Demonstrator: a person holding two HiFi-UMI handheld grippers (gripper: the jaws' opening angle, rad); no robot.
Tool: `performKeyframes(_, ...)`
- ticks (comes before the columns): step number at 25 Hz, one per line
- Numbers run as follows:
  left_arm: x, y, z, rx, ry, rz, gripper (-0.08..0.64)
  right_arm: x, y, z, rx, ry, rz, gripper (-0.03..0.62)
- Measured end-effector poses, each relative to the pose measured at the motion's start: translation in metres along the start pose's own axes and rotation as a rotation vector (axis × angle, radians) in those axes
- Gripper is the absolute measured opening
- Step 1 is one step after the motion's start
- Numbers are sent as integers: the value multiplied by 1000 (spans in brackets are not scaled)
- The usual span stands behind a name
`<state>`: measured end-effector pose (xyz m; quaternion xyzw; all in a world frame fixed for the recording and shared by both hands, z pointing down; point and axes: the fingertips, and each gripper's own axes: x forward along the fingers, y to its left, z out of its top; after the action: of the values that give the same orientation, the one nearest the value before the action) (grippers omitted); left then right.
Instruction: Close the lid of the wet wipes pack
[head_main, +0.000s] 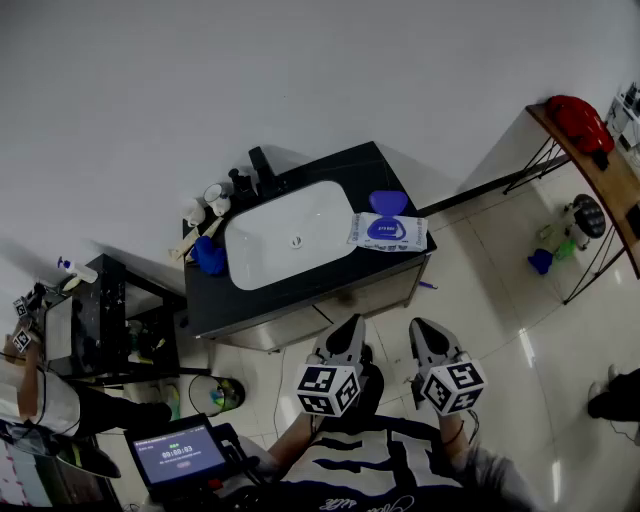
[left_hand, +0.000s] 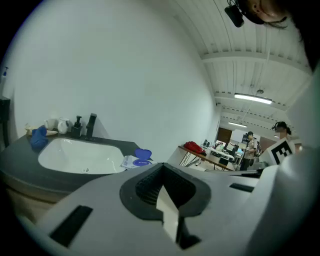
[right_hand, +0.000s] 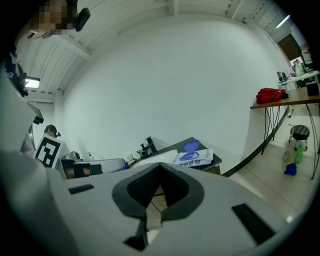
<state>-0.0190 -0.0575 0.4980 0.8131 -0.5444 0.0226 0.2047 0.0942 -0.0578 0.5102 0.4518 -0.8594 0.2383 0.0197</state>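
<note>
The white wet wipes pack (head_main: 388, 232) lies on the right end of the black vanity top (head_main: 330, 165), beside the white sink (head_main: 290, 232). Its blue lid (head_main: 388, 203) stands flipped open at the pack's far side. Both grippers hang well short of the vanity, close to my body and over the floor. My left gripper (head_main: 348, 324) is shut with nothing in it, and so is my right gripper (head_main: 425, 326). The left gripper view shows the pack (left_hand: 134, 161) and raised lid (left_hand: 143, 153) beyond the gripper (left_hand: 162, 166). The right gripper view shows the pack (right_hand: 196, 157) and lid (right_hand: 191, 146) ahead of the gripper (right_hand: 160, 165).
A black faucet (head_main: 260, 165), small bottles and cups (head_main: 212, 198) and a blue cloth (head_main: 208, 256) crowd the sink's left side. A dark shelf unit (head_main: 95, 320) stands left of the vanity. A table with a red bag (head_main: 578, 122) is at the right. A tablet (head_main: 180, 455) sits near my body.
</note>
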Motion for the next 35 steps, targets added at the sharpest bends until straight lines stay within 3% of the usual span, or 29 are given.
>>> performKeyframes(7, 88, 67, 47, 20, 21, -46, 2, 96, -24, 50, -1, -29, -45, -2)
performKeyframes(14, 149, 103, 50, -32, 89, -57, 2, 140, -51, 69, -4, 15, -97, -2)
performKeyframes(23, 208, 132, -5, -29, 280, -20, 2, 189, -103, 80, -6, 94, -68, -2)
performKeyframes(30, 257, 150, -60, -37, 419, 79, 2, 246, -168, 69, 11, 231, 54, -2)
performKeyframes(35, 266, 154, -71, -147, 489, 155, 2, 278, -201, 76, -62, 342, 74, -2)
